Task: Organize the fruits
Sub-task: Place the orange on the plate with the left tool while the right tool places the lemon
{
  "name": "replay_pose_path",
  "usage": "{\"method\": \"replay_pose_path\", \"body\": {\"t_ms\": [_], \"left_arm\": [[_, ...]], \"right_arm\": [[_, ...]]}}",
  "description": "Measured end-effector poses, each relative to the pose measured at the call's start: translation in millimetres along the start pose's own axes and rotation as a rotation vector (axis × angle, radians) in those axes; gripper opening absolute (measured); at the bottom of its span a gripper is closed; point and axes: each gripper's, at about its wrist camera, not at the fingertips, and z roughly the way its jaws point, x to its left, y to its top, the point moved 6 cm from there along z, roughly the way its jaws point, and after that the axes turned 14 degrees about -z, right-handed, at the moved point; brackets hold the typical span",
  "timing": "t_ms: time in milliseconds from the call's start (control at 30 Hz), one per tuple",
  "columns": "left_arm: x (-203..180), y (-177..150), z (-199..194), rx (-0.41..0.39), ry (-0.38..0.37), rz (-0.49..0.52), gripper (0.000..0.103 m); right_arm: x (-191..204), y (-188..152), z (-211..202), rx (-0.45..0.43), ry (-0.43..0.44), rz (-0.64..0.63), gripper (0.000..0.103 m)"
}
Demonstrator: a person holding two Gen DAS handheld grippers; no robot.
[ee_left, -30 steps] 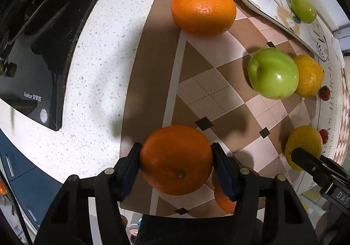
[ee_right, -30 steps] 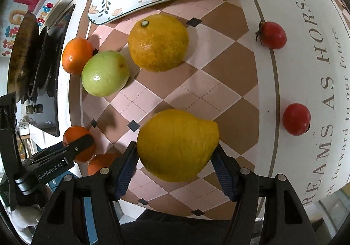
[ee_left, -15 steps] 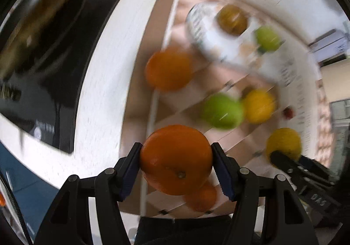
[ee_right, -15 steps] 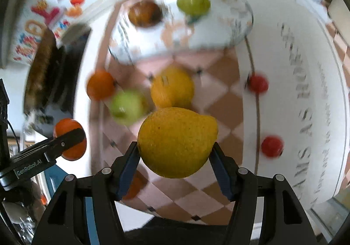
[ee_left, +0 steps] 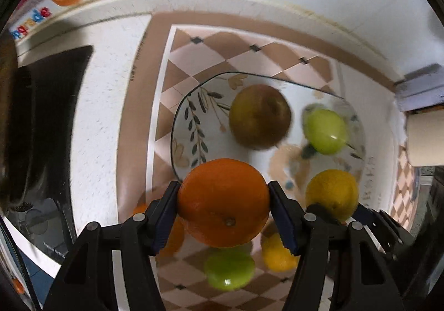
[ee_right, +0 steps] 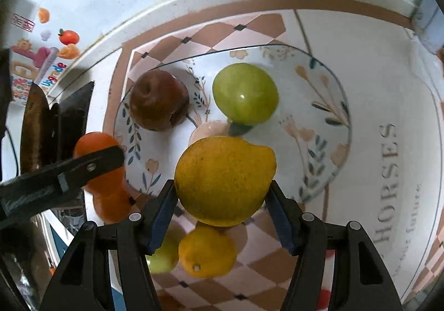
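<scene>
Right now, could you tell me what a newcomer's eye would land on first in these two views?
Two bright fruits fill the foreground: an orange clamped in the left gripper and a lemon clamped in the right gripper, both held above the near edge of a flowered plate. On that plate lie a brown apple to the left and a green apple to the right.

Checkered mat point(ee_right: 249, 288) on counter point(ee_left: 105, 105): floral plate point(ee_right: 319, 116), green apple point(ee_left: 229, 272), yellow citrus point(ee_right: 206, 252).
</scene>
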Motion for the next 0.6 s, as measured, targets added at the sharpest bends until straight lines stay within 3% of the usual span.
{"method": "replay_pose_path", "body": {"t_ms": [200, 500, 567, 600], "left_arm": [[7, 14, 26, 0.048, 0.022, -0.023, 0.061], [7, 15, 42, 0.079, 0.019, -0.031, 0.061], [7, 13, 42, 0.075, 0.016, -0.029, 0.062], [5, 12, 42, 0.071, 0.01, -0.027, 0.07]], "right_arm": [[1, 4, 23, 0.041, 0.008, -0.008, 0.066], [10, 19, 16, 0.044, -0.017, -0.051, 0.067], [8, 17, 11, 0.044, -0.029, -0.049, 0.072], [7, 14, 8, 0.044, -0.036, -0.047, 0.08]]}}
